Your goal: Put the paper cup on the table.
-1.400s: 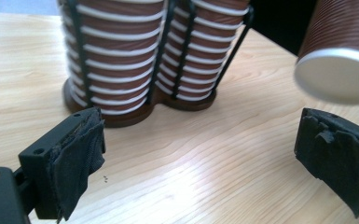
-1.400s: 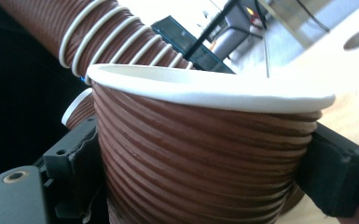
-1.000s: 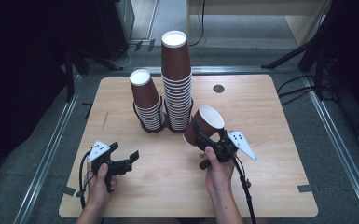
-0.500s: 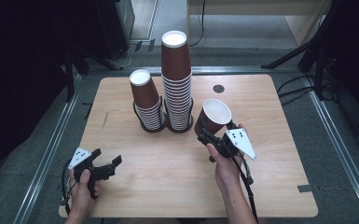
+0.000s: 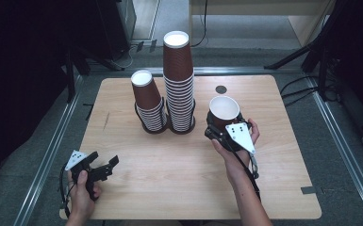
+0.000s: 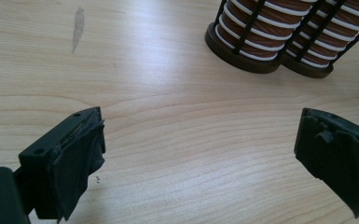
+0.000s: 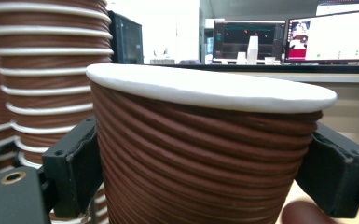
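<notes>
A single brown ribbed paper cup [image 5: 223, 111] with a white rim stands upright right of centre, and my right gripper [image 5: 219, 131] is shut on its body; in the right gripper view the cup [image 7: 205, 149] sits between both black jaws. Two stacks of the same cups rest in black wire holders: a short stack [image 5: 148, 101] and a taller stack [image 5: 179, 77] beside it. My left gripper [image 5: 104, 168] hovers open near the table's front left corner, its jaws wide apart over bare wood [image 6: 196, 154], with the holder bases [image 6: 261, 44] farther off.
The wooden table [image 5: 179, 188] has a dark round hole [image 5: 221, 89] at the back right. A grey smudge [image 6: 78, 25] marks the wood at the left. Metal rails and cables run along the floor around the table.
My left gripper has drawn back toward the front left corner. My right gripper has turned the brown cup from tilted to upright and shifted slightly right.
</notes>
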The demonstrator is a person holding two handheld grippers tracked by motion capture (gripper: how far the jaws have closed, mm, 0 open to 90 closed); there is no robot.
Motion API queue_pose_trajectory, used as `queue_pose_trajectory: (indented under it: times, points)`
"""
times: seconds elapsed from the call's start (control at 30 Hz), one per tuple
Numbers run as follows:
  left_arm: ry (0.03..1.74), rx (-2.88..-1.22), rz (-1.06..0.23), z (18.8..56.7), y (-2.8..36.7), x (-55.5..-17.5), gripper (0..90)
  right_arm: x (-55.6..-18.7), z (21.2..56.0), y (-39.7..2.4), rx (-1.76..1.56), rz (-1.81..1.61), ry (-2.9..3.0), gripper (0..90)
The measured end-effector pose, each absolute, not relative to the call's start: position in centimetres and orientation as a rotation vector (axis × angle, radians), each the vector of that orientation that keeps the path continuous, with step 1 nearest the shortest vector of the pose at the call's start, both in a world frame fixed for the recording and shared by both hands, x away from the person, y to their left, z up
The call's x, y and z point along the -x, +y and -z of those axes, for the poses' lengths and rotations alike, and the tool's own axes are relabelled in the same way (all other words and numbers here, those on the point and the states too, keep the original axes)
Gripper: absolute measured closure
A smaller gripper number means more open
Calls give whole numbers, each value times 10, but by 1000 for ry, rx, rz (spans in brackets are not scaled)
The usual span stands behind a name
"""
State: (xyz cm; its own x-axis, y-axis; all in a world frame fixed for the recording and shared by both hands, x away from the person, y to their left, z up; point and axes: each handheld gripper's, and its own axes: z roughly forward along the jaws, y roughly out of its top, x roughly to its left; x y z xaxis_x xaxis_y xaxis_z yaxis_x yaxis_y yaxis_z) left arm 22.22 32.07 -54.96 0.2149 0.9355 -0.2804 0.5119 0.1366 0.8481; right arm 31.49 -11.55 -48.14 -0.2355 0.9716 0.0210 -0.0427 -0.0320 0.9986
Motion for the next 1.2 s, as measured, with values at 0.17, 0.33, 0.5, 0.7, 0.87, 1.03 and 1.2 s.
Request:
queue_pose_trajectory:
  times: [0.17, 0.33, 0.5, 0.7, 0.87, 1.03, 1.2]
  points:
    - [1429, -1525, -551, 550, 318, -224, 17, -325, 483, -123, -1068, -1350, 1362, 113]
    - [1427, -1515, -540, 550, 320, -222, 17, -338, 482, -130, -1070, -1324, 1364, 110]
    - [1429, -1521, -537, 551, 319, -223, 17, -356, 483, -138, -1101, -1319, 1357, 106]
    - [1429, -1517, -525, 551, 320, -223, 17, -376, 489, -150, -1155, -1304, 1338, 105]
    - [1440, -1518, -527, 551, 320, -225, 17, -389, 500, -158, -1188, -1267, 1339, 107]
    - [1438, -1523, -528, 551, 319, -225, 17, -399, 507, -165, -1215, -1237, 1361, 107]
    - [1445, -1520, -525, 551, 319, -226, 17, -408, 511, -170, -1253, -1224, 1364, 107]
